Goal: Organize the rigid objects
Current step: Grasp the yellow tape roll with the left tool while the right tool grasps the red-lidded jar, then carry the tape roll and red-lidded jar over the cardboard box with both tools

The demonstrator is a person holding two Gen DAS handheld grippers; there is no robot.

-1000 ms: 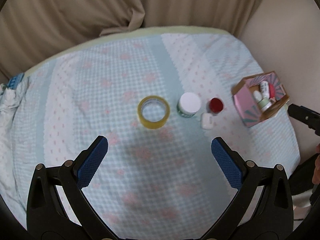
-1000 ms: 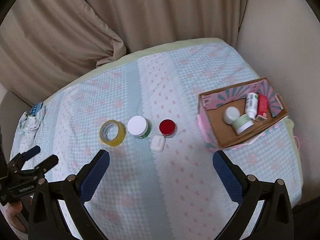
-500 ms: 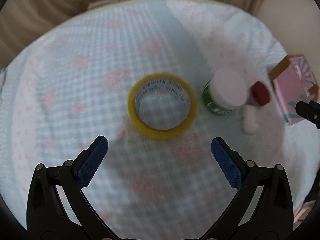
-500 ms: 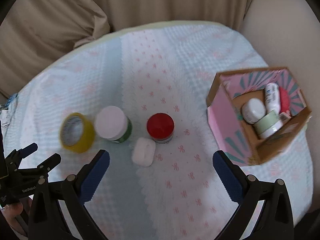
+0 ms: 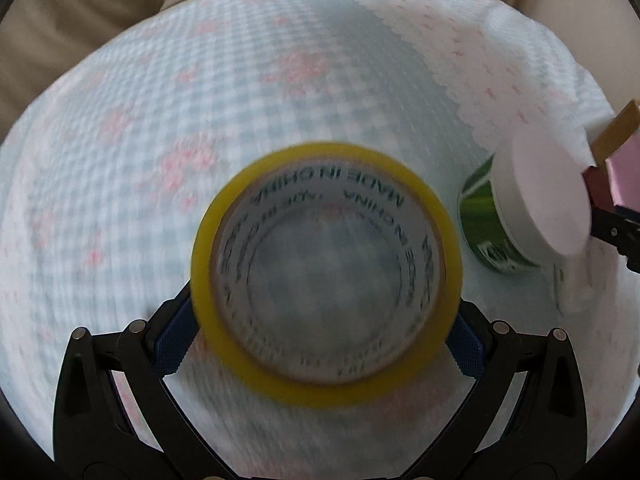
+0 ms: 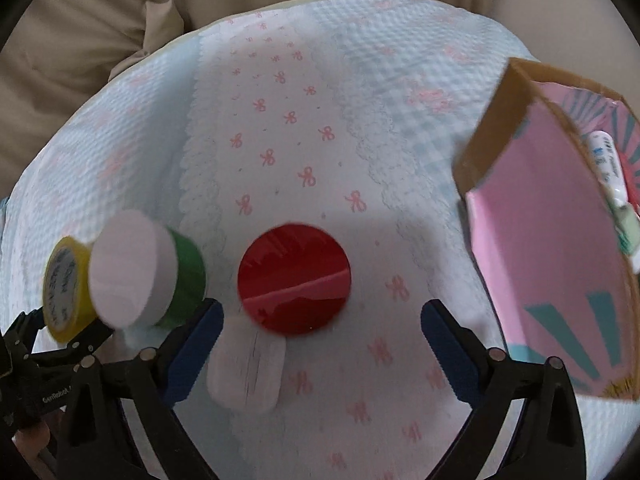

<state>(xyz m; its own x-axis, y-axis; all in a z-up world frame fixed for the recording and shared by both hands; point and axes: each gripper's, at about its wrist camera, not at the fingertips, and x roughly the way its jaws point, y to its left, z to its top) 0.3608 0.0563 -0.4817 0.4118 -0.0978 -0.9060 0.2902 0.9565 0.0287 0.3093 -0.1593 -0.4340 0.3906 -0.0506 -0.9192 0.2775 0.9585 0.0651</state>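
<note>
A yellow tape roll (image 5: 326,270) lies flat on the patterned cloth, between the blue pads of my open left gripper (image 5: 320,336); whether the pads touch it I cannot tell. It also shows in the right wrist view (image 6: 64,288). A green jar with a white lid (image 5: 524,216) stands just right of it. My right gripper (image 6: 320,344) is open, low over a red-lidded jar (image 6: 294,278) and a small white case (image 6: 246,368). The green jar (image 6: 144,272) stands to their left.
A pink cardboard box (image 6: 560,240) holding several small bottles and jars stands at the right, its corner also in the left wrist view (image 5: 616,156). Beige curtain fabric (image 6: 100,20) hangs behind the round cloth-covered table (image 6: 288,120).
Both grippers have dropped down and forward. The left one has closed in around the tape roll; the right one has come low over the red jar and white case. Both stay open.
</note>
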